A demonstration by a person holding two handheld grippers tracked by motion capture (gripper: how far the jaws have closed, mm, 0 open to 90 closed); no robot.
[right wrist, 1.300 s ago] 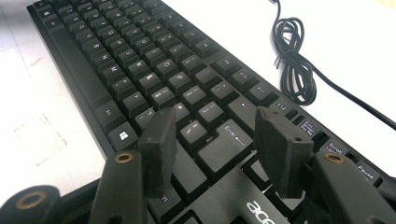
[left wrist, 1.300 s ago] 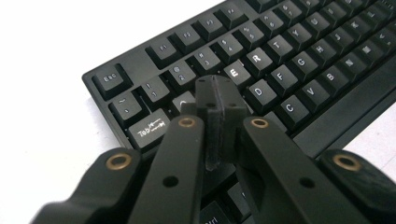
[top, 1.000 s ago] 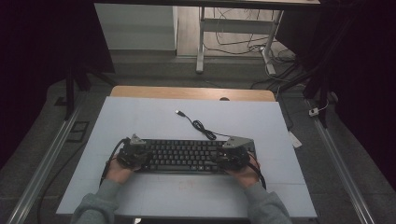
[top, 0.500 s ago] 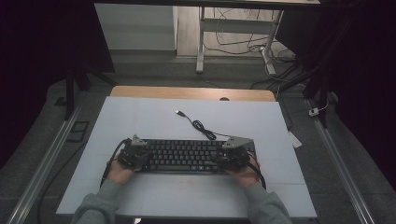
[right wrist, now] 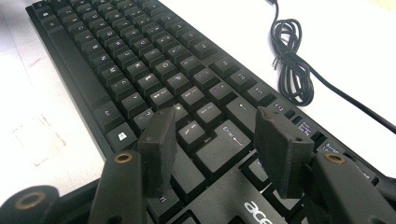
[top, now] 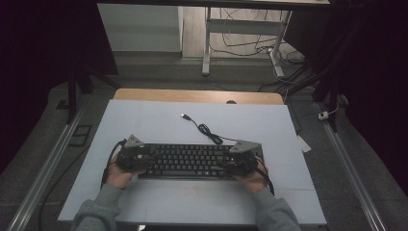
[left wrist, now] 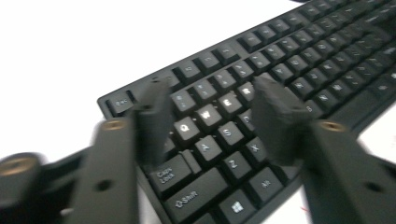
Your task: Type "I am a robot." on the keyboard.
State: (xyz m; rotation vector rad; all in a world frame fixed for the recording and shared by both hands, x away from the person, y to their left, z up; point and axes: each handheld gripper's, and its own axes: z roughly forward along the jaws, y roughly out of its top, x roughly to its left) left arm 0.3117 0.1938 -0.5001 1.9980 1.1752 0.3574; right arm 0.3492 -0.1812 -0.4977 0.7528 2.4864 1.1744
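Black Acer keyboard (top: 187, 161) lies between our left gripper (left wrist: 212, 119), whose jaws have just been opening, and our spread right gripper (right wrist: 217, 140), nothing pinched.

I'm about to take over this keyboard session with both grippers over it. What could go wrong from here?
The left gripper has just been opening above the Q, W, E keys of the keyboard, with nothing between its fingers; coming down, they might press or snag keycaps. The right gripper stands open over the Enter key and could do likewise. The coiled USB cable behind could drag if the keyboard shifts.
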